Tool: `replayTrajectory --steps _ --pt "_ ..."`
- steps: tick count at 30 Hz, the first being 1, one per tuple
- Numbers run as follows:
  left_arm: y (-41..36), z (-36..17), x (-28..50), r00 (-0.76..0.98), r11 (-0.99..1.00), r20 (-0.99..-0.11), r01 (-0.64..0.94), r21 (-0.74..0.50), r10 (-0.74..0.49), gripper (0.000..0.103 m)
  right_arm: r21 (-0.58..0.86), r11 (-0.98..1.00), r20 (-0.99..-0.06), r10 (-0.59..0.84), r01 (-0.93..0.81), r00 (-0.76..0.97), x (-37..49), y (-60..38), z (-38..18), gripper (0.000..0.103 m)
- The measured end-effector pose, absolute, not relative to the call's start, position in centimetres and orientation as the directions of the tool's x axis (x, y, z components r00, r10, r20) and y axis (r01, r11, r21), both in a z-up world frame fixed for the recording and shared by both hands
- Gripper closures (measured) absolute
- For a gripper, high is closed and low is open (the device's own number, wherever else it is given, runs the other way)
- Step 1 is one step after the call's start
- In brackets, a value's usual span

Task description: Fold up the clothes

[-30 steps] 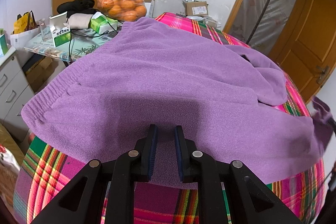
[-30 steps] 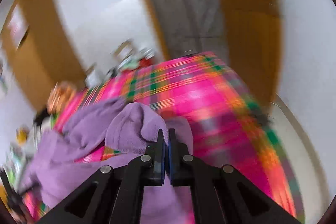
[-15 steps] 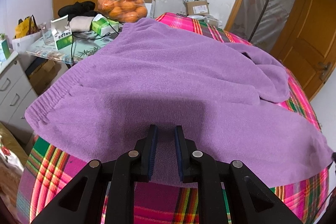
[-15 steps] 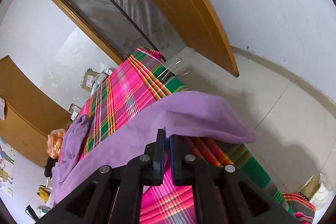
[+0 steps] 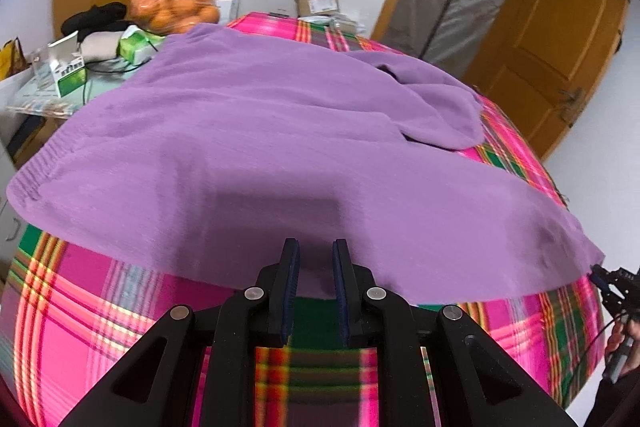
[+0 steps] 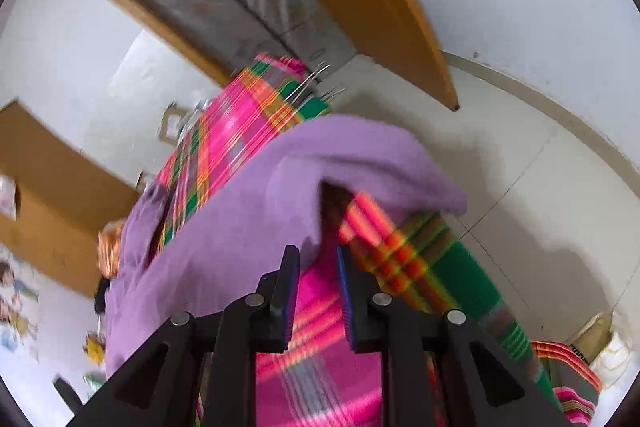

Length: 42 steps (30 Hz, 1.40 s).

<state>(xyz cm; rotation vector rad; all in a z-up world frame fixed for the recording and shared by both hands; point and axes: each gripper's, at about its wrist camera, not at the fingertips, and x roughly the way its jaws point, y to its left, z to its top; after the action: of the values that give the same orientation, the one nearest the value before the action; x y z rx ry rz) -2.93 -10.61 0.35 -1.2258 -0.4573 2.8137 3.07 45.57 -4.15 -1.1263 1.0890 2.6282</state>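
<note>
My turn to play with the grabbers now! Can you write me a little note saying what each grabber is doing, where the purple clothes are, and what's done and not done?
Left gripper: open, holding nothing, its tips at the near edge of the purple garment.
Right gripper: open, empty, at the garment's end that hangs over the corner of the plaid bed cover.
Garment: spread wide across the bed, ribbed hem to the left, one part already lying folded over on the far right side.
Done: laid out and mostly smoothed.
Left: all the main folds. Probably grip the near edge first and fold it away from you.
</note>
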Motion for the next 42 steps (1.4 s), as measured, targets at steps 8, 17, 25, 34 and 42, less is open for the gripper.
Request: replayTrajectory --steps 8,17,25,34,42 --pt "-13.4 0.4 -1.1 -0.709 -0.935 -0.694 0.147 -0.323 0.128 0.086 0.44 -0.898 -0.625 -0.294 -0.016 -0.723 3.6 38.3 -2.0 0.082" --pt "-19.2 0.5 1.8 -0.729 -0.88 -0.684 0.31 -0.359 0.023 0.086 0.311 -0.923 -0.547 -0.37 0.229 -0.751 4.7 33.2 1.3 0.082" --pt "-19.3 0.9 1.9 -0.736 -0.884 -0.677 0.295 -0.362 0.031 0.086 0.101 -0.989 -0.486 -0.146 0.11 -0.862 10.0 36.5 5.5 0.08" --pt "-19.5 1.3 3.0 -0.75 -0.879 -0.66 0.287 -0.382 0.042 0.086 -0.096 -0.963 -0.55 -0.16 0.253 -0.82 10.8 30.7 1.2 0.079" --pt "-21.8 0.5 3.3 -0.748 -0.838 -0.663 0.351 -0.418 0.017 0.079 -0.166 -0.874 -0.614 -0.271 0.456 -0.742 6.8 24.1 -1.0 0.064"
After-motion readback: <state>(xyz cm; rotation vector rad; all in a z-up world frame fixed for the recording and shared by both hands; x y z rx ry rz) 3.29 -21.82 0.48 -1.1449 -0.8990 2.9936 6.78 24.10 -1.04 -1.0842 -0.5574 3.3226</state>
